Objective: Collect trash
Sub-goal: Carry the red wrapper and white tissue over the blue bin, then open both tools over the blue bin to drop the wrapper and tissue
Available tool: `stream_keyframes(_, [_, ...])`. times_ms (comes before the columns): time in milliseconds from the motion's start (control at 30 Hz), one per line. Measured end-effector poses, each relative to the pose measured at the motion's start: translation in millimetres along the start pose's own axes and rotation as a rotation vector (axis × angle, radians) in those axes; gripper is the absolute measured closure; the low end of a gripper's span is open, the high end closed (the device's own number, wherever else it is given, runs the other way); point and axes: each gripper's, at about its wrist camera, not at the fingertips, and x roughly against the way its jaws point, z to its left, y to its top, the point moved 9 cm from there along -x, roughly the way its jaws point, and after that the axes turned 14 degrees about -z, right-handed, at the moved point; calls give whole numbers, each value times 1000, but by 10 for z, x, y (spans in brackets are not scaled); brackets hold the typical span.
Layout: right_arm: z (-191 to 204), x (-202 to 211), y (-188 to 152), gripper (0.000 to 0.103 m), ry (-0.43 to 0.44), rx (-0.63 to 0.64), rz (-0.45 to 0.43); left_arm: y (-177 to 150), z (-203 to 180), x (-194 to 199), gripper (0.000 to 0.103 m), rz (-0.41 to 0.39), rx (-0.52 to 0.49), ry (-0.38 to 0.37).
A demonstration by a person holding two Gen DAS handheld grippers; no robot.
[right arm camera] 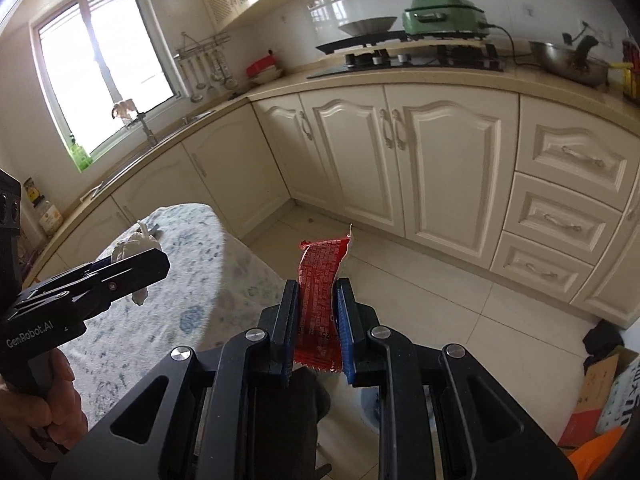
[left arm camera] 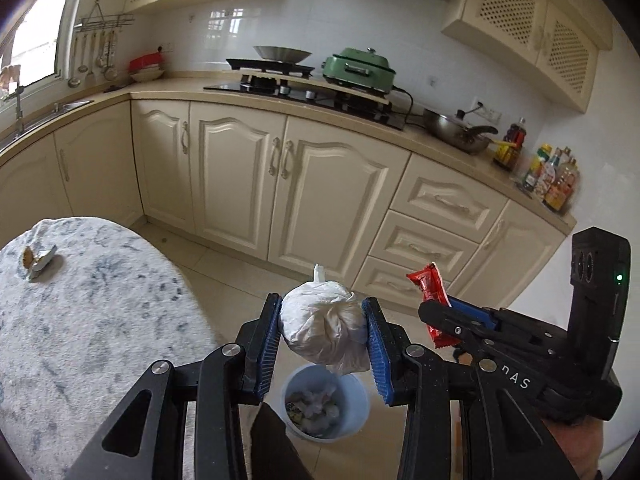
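Your left gripper [left arm camera: 324, 340] is clamped on the crumpled white paper ball [left arm camera: 324, 326], which hangs directly above the open blue bin [left arm camera: 352, 408] on the floor, so this hand is nearer the drop. To its right, your right gripper [right arm camera: 316, 328] pinches the red wrapper [right arm camera: 322, 280], long axis upright, torn end up, just off the bin's side.

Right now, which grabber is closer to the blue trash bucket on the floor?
Left. The left gripper, squeezing the white paper ball, hangs right above the blue bucket. The right gripper, pinching the red wrapper, is off to the side.
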Motion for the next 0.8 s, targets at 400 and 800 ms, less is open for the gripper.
stream_keyframes(400, [-866, -412, -552, 85, -88, -136, 123, -403, -323, -1610, 67, 226, -26, -45])
stream_keyframes(800, [-1398, -770, -934, 81, -138, -231, 211, -632, -268, -2893, 53, 397, 31, -67])
